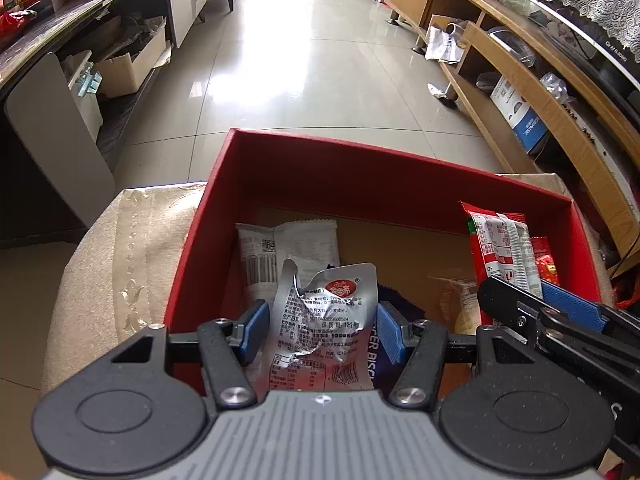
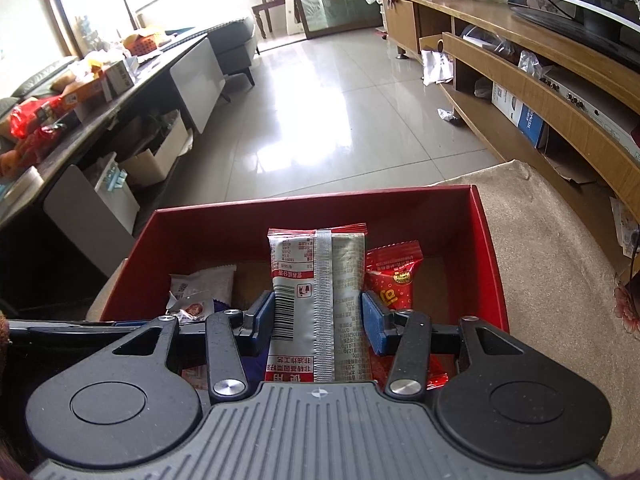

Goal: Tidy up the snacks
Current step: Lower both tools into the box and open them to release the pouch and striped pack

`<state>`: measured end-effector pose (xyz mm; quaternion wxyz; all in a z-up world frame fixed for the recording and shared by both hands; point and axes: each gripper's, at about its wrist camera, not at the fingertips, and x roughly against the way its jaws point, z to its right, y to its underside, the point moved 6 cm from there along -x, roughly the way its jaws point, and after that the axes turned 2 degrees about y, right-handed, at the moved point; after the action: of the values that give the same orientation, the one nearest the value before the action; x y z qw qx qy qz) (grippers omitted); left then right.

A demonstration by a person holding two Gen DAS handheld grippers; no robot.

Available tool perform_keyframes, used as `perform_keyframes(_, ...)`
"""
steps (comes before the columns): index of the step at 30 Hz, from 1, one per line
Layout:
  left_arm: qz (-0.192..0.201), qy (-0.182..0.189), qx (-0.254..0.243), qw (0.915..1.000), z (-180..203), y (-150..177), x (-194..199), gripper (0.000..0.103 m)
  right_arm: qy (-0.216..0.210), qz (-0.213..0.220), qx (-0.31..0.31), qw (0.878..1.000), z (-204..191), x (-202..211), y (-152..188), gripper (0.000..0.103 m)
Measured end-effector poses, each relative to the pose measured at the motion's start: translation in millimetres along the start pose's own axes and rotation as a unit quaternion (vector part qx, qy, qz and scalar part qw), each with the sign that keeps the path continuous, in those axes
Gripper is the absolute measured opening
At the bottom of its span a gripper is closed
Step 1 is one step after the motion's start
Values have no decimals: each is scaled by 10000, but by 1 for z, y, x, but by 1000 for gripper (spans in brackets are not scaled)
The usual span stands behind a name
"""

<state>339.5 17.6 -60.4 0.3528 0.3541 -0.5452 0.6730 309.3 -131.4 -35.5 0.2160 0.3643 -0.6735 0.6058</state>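
A red box (image 1: 304, 168) stands on a beige cloth-covered surface (image 1: 120, 248); it also shows in the right wrist view (image 2: 490, 248). My left gripper (image 1: 320, 330) is shut on a crinkled silver snack pouch (image 1: 324, 320), held over the box's near side. My right gripper (image 2: 318, 322) is shut on a long red-and-silver snack packet (image 2: 318, 300), also over the box; this packet shows in the left wrist view (image 1: 500, 248). In the box lie a white packet (image 1: 288, 248), a purple biscuit pack (image 1: 382, 356) and a small red candy pack (image 2: 390, 276).
A tiled floor (image 1: 304, 60) stretches ahead. A dark table (image 2: 80, 120) with snacks and boxes stands at left. A wooden TV cabinet (image 2: 520, 80) runs along the right. The beige cloth (image 2: 560, 280) extends right of the box.
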Motion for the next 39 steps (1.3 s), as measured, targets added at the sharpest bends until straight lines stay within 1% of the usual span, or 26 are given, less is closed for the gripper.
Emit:
perform_keyframes(12,-3,-198,-49,9998,-4,2,-3,53,214,54,299,9993,-5,-3,1,59)
perform_keyframes(15,-6,-160,-11,9999,-5,1,-2,54,170,45,208,9996,-2,-2,-1,64)
perform_keyframes(17,13,-156,-19,9999,-4,0,-1,54,138,80,118,9998,0,0,-2,68)
perform_keyframes(19,49,-132,-28,9999,-4,0,2,54,136,135,74,9998,2,2,-4,71)
perform_keyframes(33,290,-107,-92,9995,2,-5,18,54,154,258,21,9995,7,8,-8,72)
perform_keyframes(39,348,-87,-12,9994,0,-6,24,55,199,361,0,9991,8,15,-12,73)
